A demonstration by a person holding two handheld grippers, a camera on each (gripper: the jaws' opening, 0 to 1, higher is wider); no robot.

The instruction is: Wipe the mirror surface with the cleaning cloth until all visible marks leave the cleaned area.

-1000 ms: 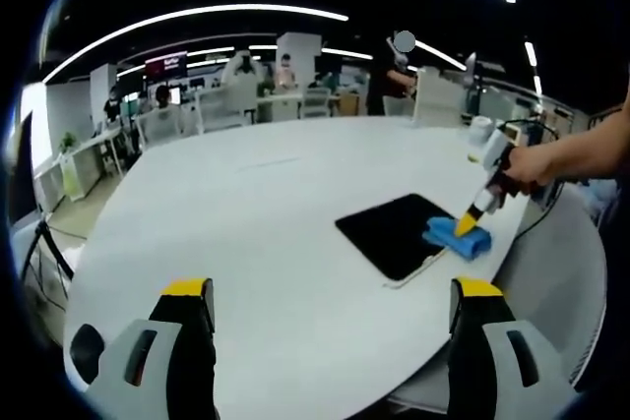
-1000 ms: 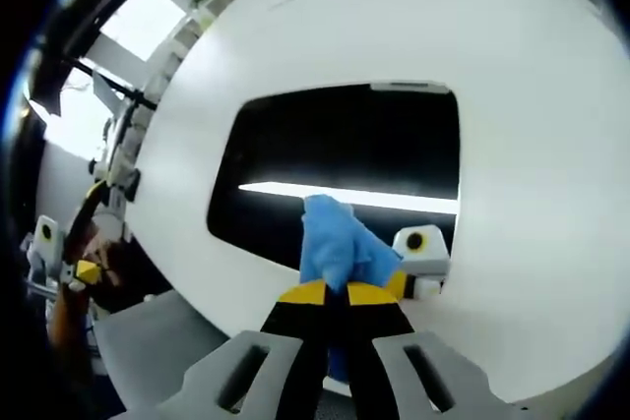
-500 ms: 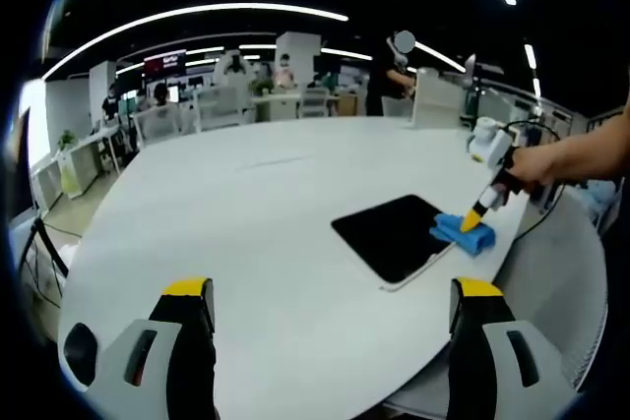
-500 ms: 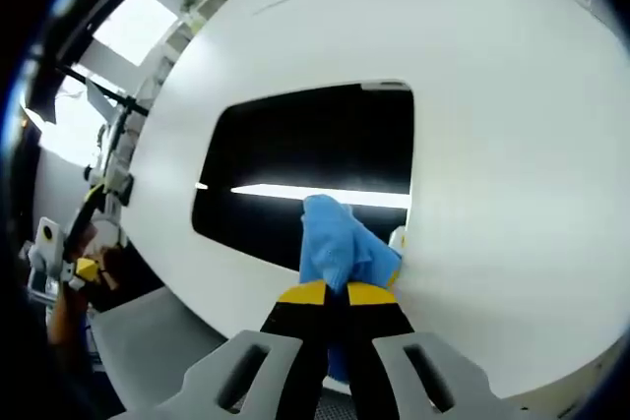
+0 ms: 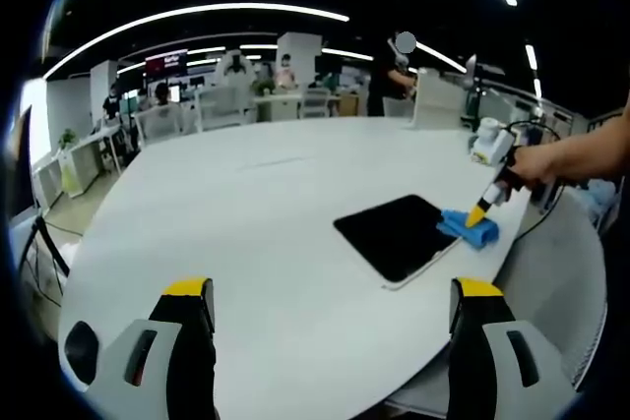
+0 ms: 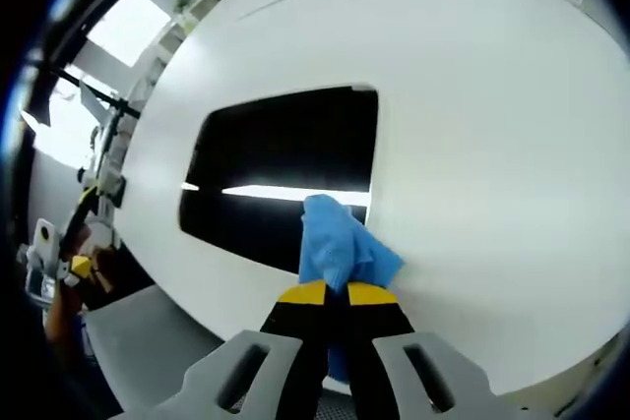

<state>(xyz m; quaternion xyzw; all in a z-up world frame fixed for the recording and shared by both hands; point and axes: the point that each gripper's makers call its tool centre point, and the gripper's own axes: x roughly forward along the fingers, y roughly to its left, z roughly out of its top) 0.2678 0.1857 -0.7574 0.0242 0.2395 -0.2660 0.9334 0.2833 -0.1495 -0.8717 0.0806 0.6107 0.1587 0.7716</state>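
Note:
A dark rectangular mirror lies flat on the round white table, reflecting a bright ceiling light strip. My right gripper is shut on a blue cleaning cloth, which presses on the mirror's near corner and partly overhangs onto the table. In the left gripper view that cloth sits at the mirror's right corner under the right gripper, held by a person's hand. My left gripper hovers over the near table edge, jaws wide apart, holding nothing.
Beyond the table are office desks, chairs and several people in the background. A white cup-like object and cables lie near the table's far right edge. A stand with cables shows off the table's left side in the right gripper view.
The right gripper has slid the cloth toward the mirror's right corner, so the mirror sits further left in the right gripper view. The left gripper stays in place.

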